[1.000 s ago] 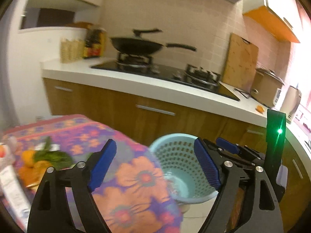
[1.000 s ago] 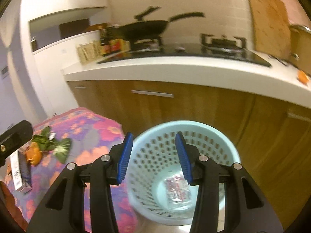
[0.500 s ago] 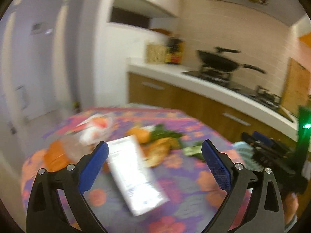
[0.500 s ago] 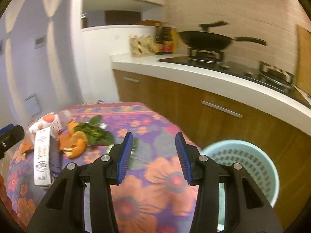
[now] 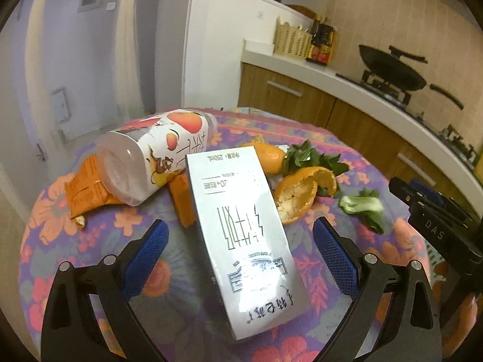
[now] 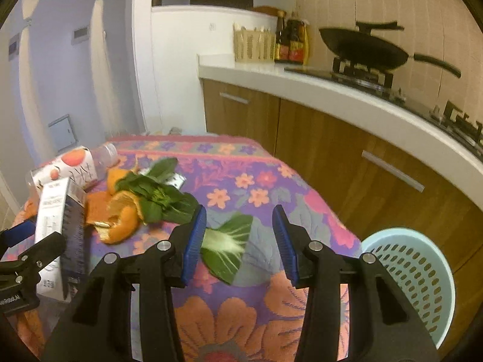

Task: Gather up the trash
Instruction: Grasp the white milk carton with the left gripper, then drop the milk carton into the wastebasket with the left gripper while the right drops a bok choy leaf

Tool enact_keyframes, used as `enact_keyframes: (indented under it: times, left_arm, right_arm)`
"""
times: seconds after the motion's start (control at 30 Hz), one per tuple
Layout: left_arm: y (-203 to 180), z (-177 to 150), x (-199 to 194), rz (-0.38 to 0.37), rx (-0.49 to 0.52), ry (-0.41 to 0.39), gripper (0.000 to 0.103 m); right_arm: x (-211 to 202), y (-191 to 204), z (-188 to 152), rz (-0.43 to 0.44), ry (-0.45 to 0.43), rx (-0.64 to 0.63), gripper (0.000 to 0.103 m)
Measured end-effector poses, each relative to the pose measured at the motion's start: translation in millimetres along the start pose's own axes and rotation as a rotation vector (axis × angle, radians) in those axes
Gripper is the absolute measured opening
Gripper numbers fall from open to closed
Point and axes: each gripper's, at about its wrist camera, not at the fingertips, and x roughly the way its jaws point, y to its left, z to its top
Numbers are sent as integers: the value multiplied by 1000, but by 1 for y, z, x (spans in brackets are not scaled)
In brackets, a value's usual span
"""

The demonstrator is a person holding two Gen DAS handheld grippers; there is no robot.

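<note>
White milk carton [image 5: 241, 229] lies flat on the flower-print counter [image 5: 90, 241], between the blue pads of the left gripper [image 5: 238, 253]; its jaws have just been opening, wide apart, not touching the carton. Beyond it: tipped bottle [image 5: 157, 154], orange peel [image 5: 302, 193]. Right gripper [image 6: 238, 241] jaws partly apart, empty, over a green leaf [image 6: 226, 250]. Perforated bin [image 6: 413, 283] beside the counter.

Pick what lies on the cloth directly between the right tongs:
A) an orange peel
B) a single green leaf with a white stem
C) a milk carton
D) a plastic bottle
B: the green leaf lies on the flowered cloth between the open right tongs, untouched by them.
</note>
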Motion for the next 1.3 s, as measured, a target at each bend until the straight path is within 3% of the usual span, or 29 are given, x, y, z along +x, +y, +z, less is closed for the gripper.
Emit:
enact_keyframes:
  times: [0.2, 0.27, 0.37, 0.47, 0.53, 0.73, 0.77, 0.83, 1.0, 1.3]
  left_arm:
    - [-15, -2, 13, 58, 37, 36, 92]
    - [-15, -2, 17, 72, 40, 41, 86]
    - [-9, -5, 24, 58, 23, 82, 65]
    - [-4, -7, 26, 35, 2, 88, 61]
    - [-3, -8, 22, 34, -4, 71, 51]
    - [0, -11, 14, 10, -24, 50, 50]
    - [0, -11, 11, 8, -26, 45, 50]
    - [0, -12, 8, 2, -24, 37, 50]
    - [-6, -10, -5, -17, -9, 8, 50]
    - [-33, -2, -39, -88, 51, -71, 50]
  right_arm:
    - [23, 0, 0, 9, 116, -1, 49]
    - [29, 1, 0, 12, 135, -1, 51]
    - [34, -1, 0, 14, 159, 9, 56]
    - [36, -3, 0, 25, 169, 20, 58]
    - [39, -3, 0, 23, 181, 24, 59]
    - [51, -1, 0, 40, 241, 21, 59]
    - [52, -1, -1, 52, 253, 19, 57]
    - [54, 1, -2, 81, 265, 15, 36]
    - [42, 14, -4, 98, 225, -41, 21]
    - [-5, -25, -9, 98, 104, 77, 17]
